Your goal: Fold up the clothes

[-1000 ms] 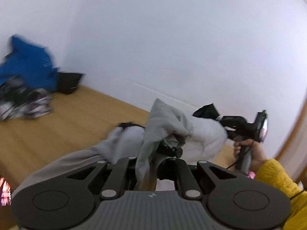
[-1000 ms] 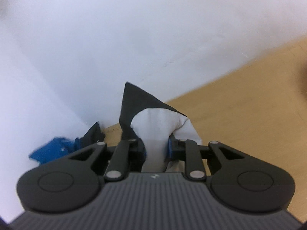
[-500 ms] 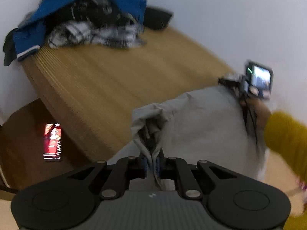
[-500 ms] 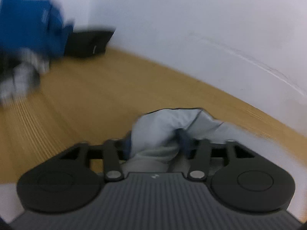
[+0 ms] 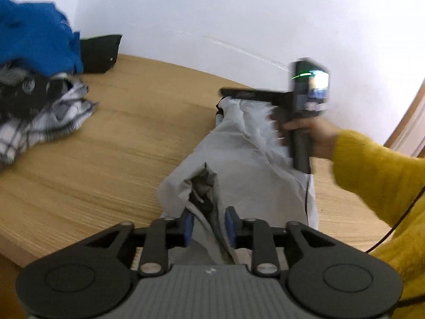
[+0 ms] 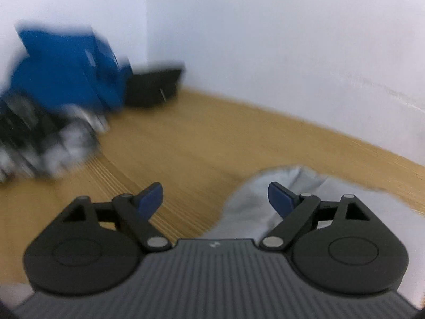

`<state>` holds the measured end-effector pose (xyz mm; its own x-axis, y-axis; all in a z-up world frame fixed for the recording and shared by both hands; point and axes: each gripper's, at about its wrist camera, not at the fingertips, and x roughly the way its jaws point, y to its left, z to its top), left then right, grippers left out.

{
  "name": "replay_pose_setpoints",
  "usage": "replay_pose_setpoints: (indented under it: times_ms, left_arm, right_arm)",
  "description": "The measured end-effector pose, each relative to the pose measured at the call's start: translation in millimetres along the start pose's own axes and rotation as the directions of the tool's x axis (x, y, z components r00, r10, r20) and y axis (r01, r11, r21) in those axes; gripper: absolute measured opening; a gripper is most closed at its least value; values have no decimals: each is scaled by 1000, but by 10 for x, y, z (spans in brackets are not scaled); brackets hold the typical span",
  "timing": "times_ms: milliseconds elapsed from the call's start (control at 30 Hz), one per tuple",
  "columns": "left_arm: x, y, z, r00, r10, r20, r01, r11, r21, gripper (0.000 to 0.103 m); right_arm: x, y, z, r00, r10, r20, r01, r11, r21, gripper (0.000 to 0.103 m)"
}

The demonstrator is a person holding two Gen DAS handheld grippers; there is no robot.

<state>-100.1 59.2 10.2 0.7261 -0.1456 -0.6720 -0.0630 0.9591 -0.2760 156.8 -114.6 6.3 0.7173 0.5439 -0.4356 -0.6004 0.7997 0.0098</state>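
Surface: your wooden table (image 5: 127, 143) carried everything.
Pile: blue garment (image 5: 34, 42) over checked cloth (image 5: 45, 117), far-left from the grey garment (image 5: 239, 159).
Pouch: black (image 5: 99, 53), beside pile.

a: where does the garment (image 5: 239, 159) lie?
b: on the table (image 5: 119, 146), toward its right side, running from the near edge back toward the wall (image 5: 239, 13).
a: and the pile of clothes (image 5: 34, 85)?
b: far left on the table, in the corner, well apart from the garment, with a pouch (image 5: 99, 53) just behind it against the wall.
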Motion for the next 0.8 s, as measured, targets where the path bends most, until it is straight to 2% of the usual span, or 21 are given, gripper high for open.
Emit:
replay_pose_setpoints:
  times_ms: [67,133,167,267,300,367,433,500,533,633,667,733,800]
  left_arm:
    - [-24,55,29,1000,17,10,-17,1000,-9,42]
    - [-72,159,86,997,72,36,-71,997,-42,44]
    - [-128,205,109,994,95,52,-93,994,-57,44]
    - [-114,182,265,985,146,88,-145,989,-19,53]
    - [-106,172,318,982,163,100,-163,987,-5,58]
    - [132,41,377,988,124,88,-128,991,40,62]
    - [544,-103,356,1000,28,13,-28,999,43,62]
    - [991,-291,237,994,-57,-91,62,997,53,61]
    - [1254,-401,149,986,-67,-150,79,994,78,60]
    - [1829,-595,-45,970,-29,-242,64,988,140,63]
    - [1998,-646,-68,966,-12,-257,55,985,161,63]
    - [2209,-755,51,968,-1,-249,54,977,205,67]
    - [2430,-845,241,957,14,-291,47,978,203,72]
  right_arm:
    - [-227,-54,-14,1000,-11,28,11,1000,-6,88]
    - [-330,-142,-157,998,-55,22,55,998,-11,88]
    - [-249,-182,-231,996,-92,-8,92,996,-17,88]
    - [135,-308,-506,975,-209,-78,204,977,-63,88]
    - [244,-290,-636,966,-255,-44,248,961,-122,90]
    - [431,-159,-791,944,-331,3,325,925,-198,95]
    - [538,-126,-829,930,-366,22,361,904,-228,97]
    - [629,-173,-838,924,-381,29,377,896,-232,98]
    - [667,-245,-827,925,-378,26,375,901,-219,98]
    - [904,-566,-718,919,-393,17,388,899,-202,99]
    - [1139,-606,-677,915,-404,17,399,894,-204,99]
    - [1398,-872,-549,908,-419,-1,410,889,-203,99]
    - [1577,-1106,-402,904,-426,-48,409,890,-201,100]
